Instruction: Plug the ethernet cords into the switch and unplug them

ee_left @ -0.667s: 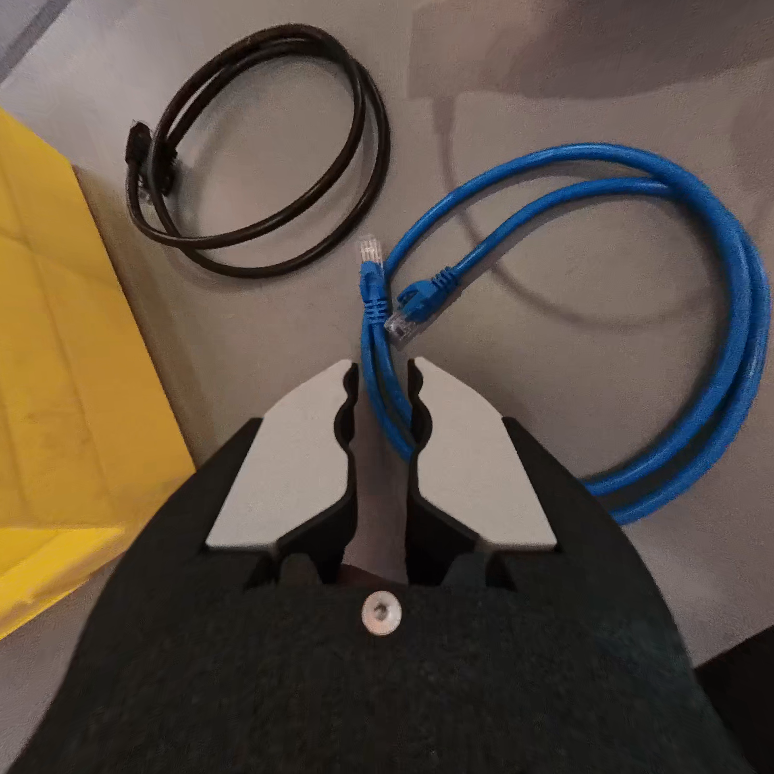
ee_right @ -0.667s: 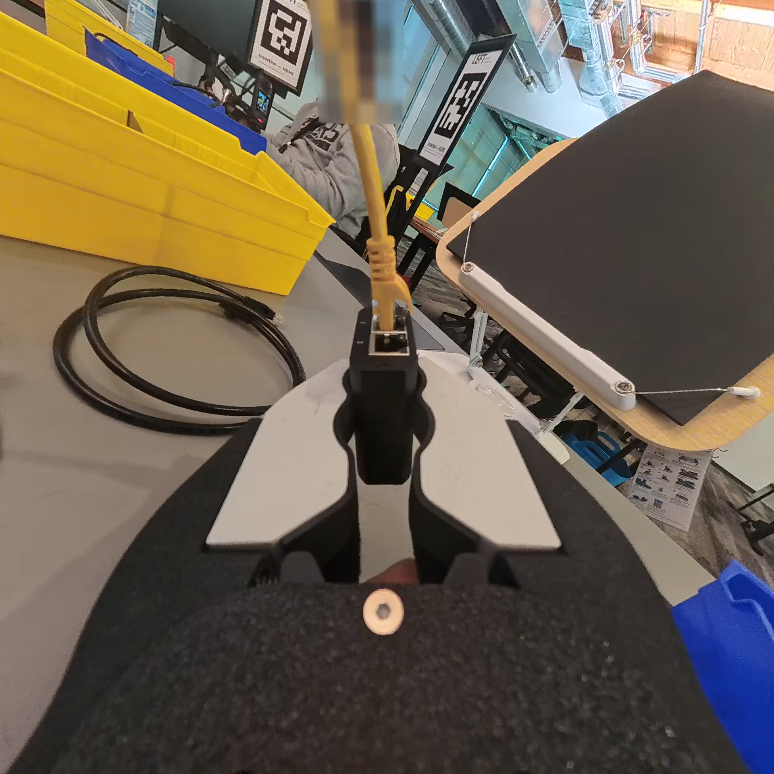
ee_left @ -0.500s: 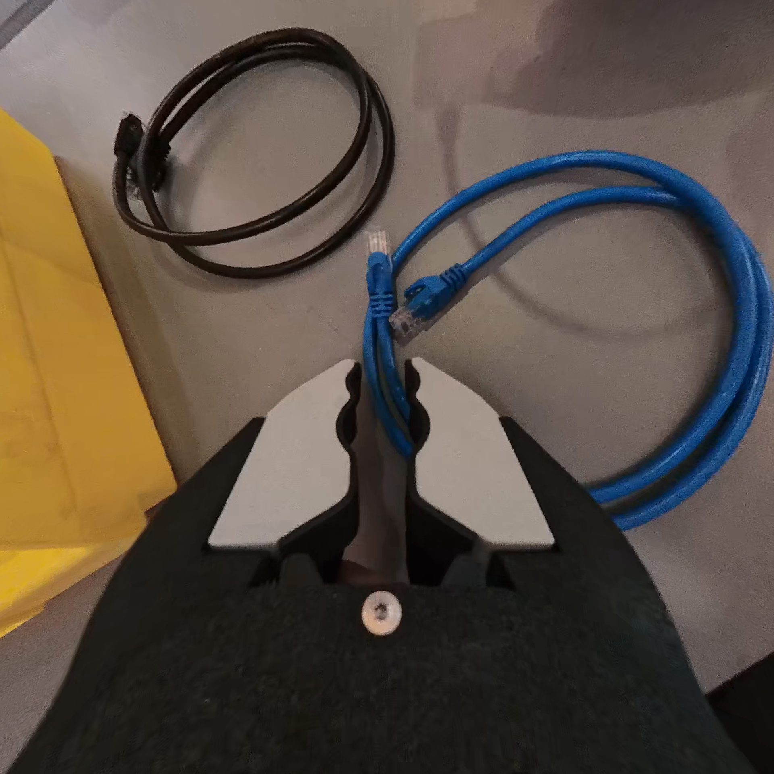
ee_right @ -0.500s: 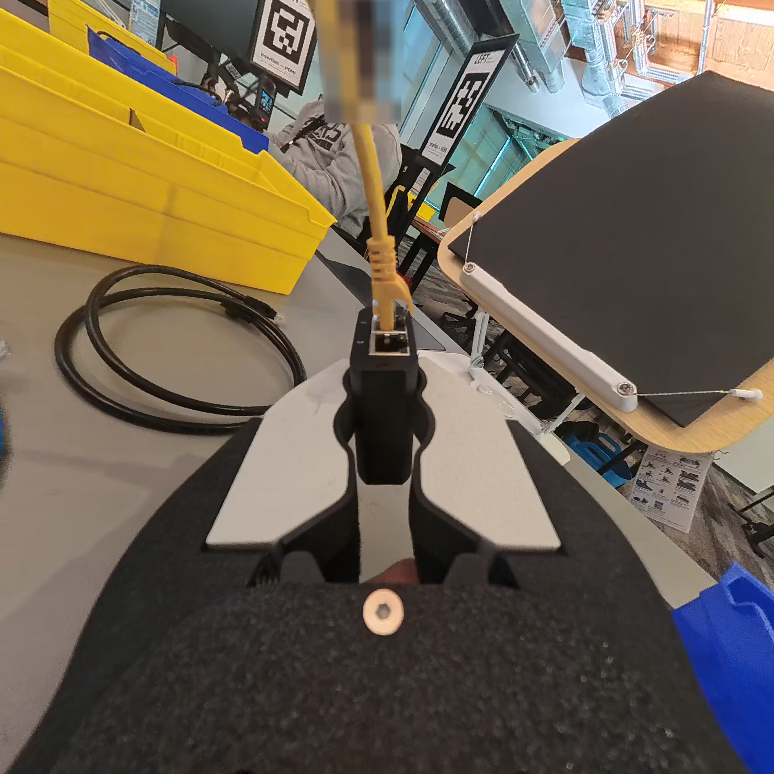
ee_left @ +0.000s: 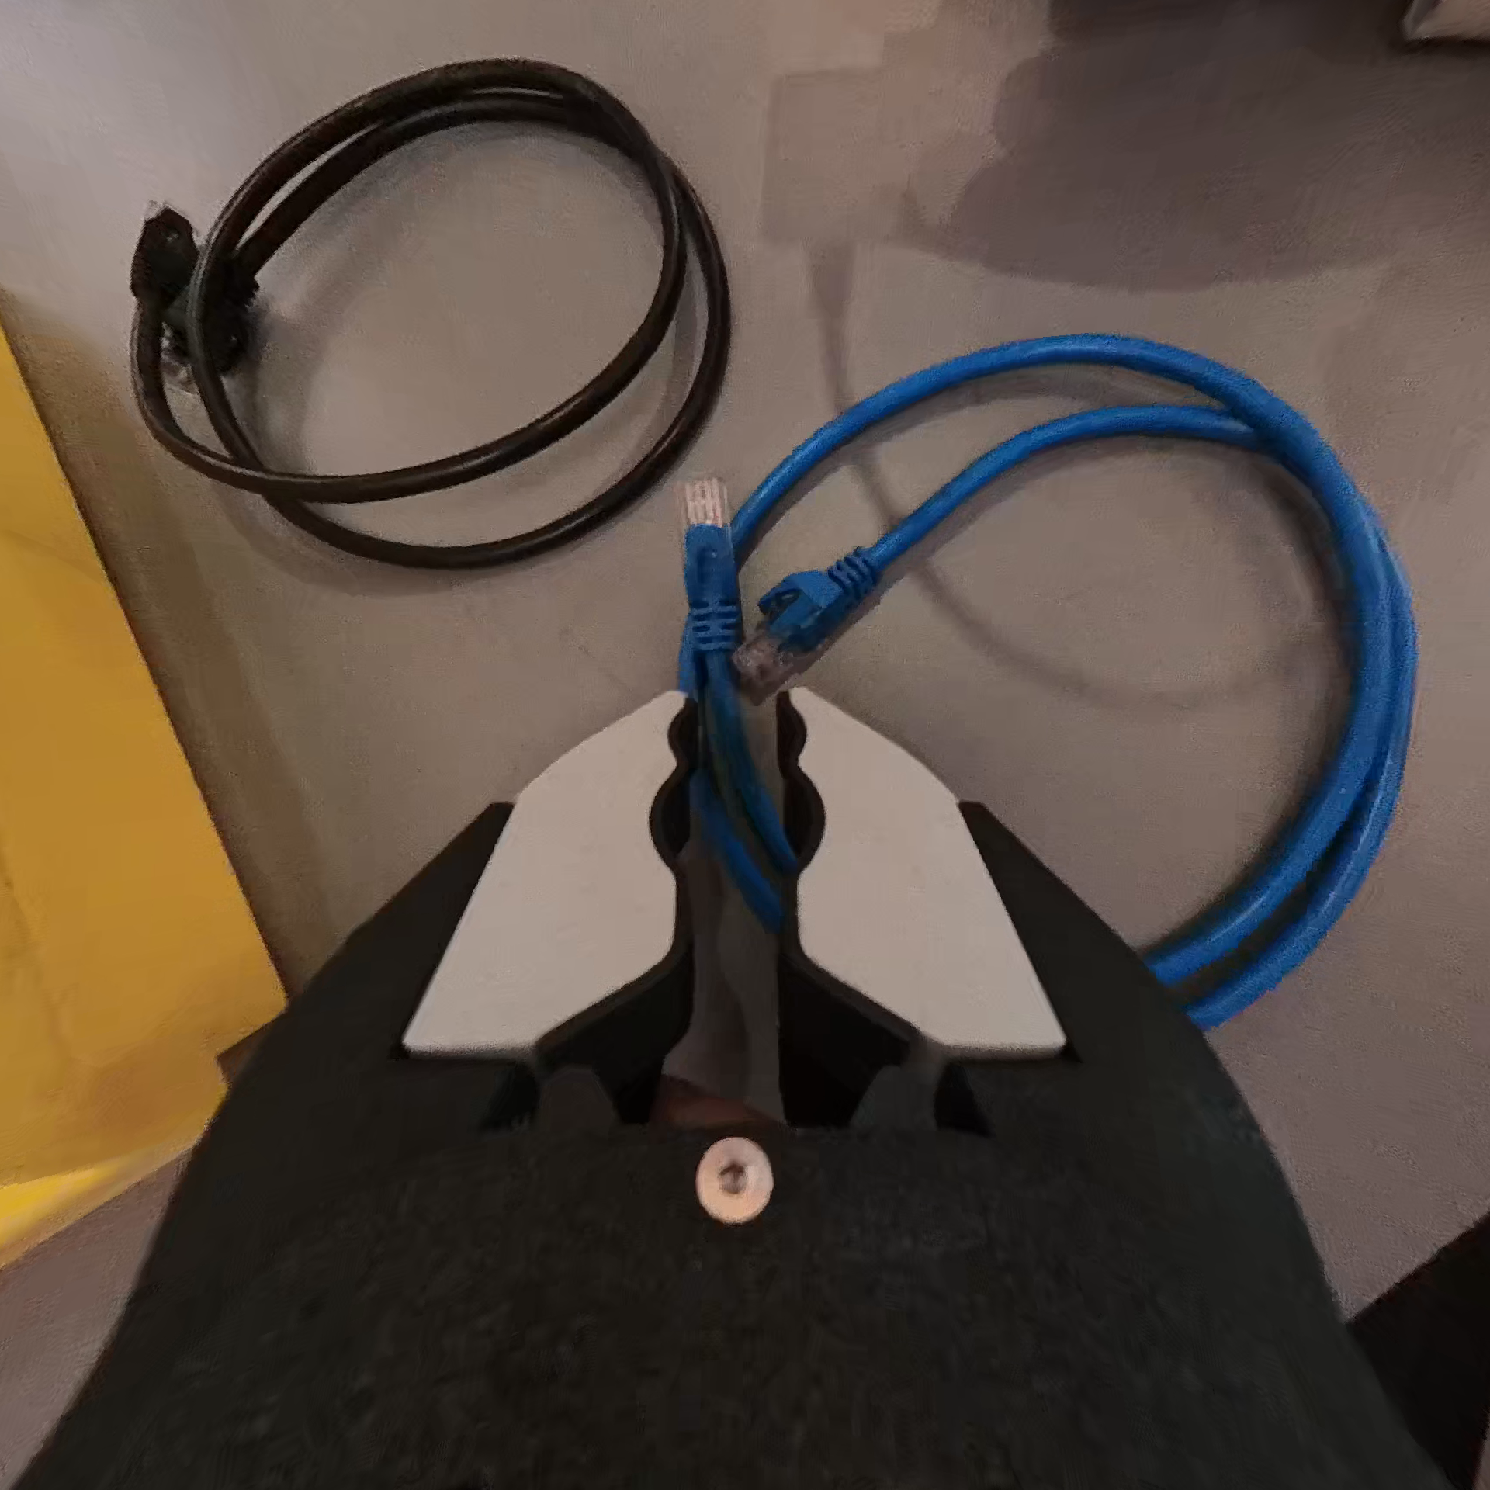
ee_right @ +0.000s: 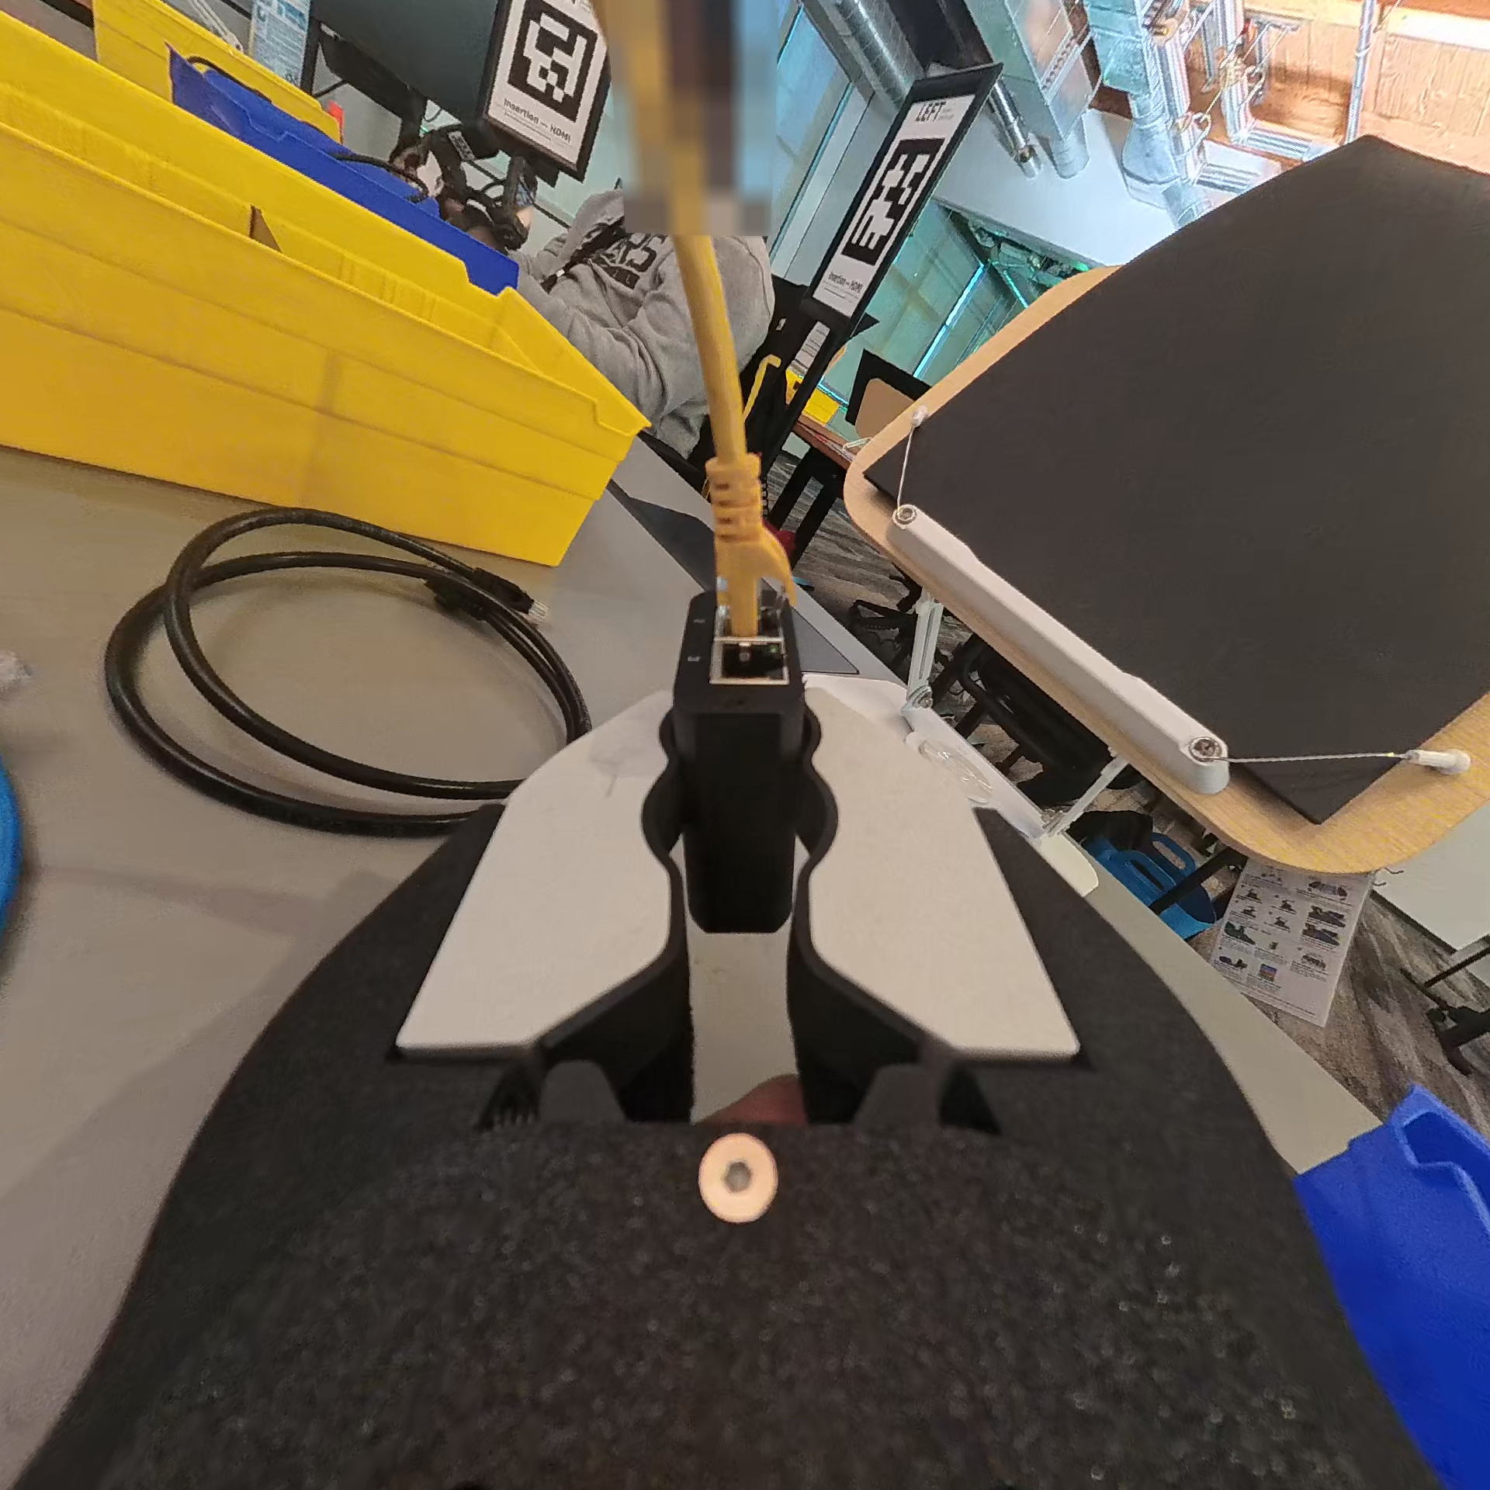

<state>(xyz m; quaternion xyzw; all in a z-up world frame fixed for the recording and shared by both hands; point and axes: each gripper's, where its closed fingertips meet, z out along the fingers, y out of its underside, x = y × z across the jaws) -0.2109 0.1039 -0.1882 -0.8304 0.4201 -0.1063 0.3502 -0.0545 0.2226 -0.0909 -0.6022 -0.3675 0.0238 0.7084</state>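
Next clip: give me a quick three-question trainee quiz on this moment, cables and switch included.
1. True or false: the yellow cord is plugged into the switch.
2. Which cable lies between the left gripper fingers? A) black cable B) blue cable C) yellow cord
3. Fill in: the right gripper is shut on the ____.

Key:
1. True; an empty port shows beside it.
2. B, the blue cable; the black cable lies coiled apart on the table.
3. Switch.
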